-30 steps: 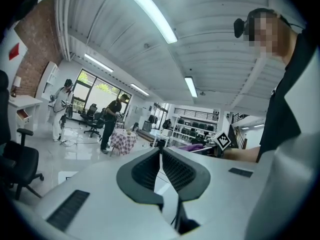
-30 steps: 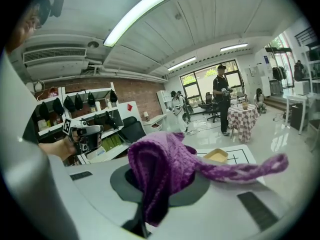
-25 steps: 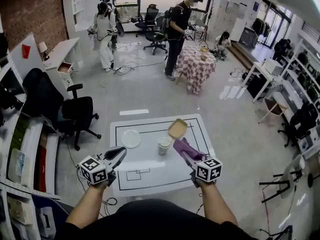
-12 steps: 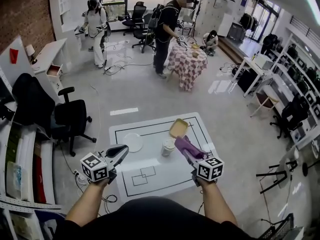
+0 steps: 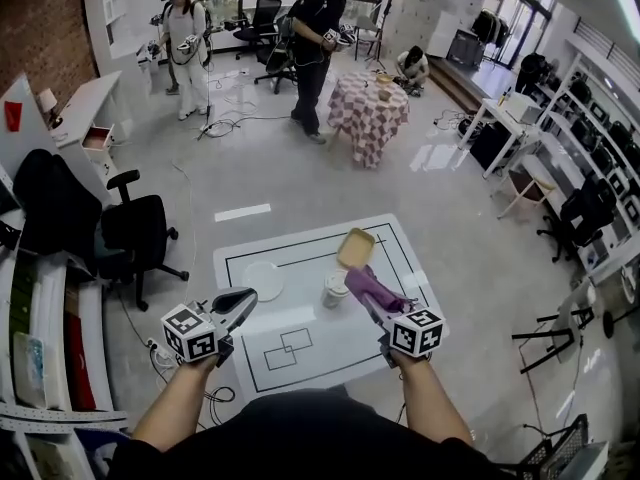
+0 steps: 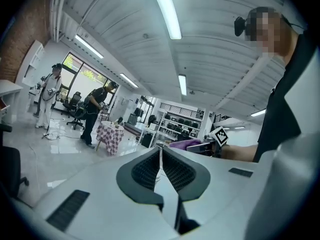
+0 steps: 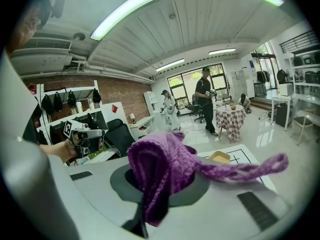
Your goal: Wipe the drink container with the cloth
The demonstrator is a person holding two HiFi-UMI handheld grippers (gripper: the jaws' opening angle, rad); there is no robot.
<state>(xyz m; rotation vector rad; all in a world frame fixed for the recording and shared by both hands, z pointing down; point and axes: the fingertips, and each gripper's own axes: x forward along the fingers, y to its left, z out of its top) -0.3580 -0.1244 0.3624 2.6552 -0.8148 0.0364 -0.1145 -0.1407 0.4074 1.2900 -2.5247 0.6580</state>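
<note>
Head view: cup (image 5: 334, 288) near tan tray (image 5: 355, 249)

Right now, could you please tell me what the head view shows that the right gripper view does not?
Only the head view shows the drink cup and the white plate. Only the right gripper view shows the ceiling light strips. Both show the purple cloth clamped in the right gripper, the shut left gripper, the yellow tray, the lined table and the checked table farther off.
</note>
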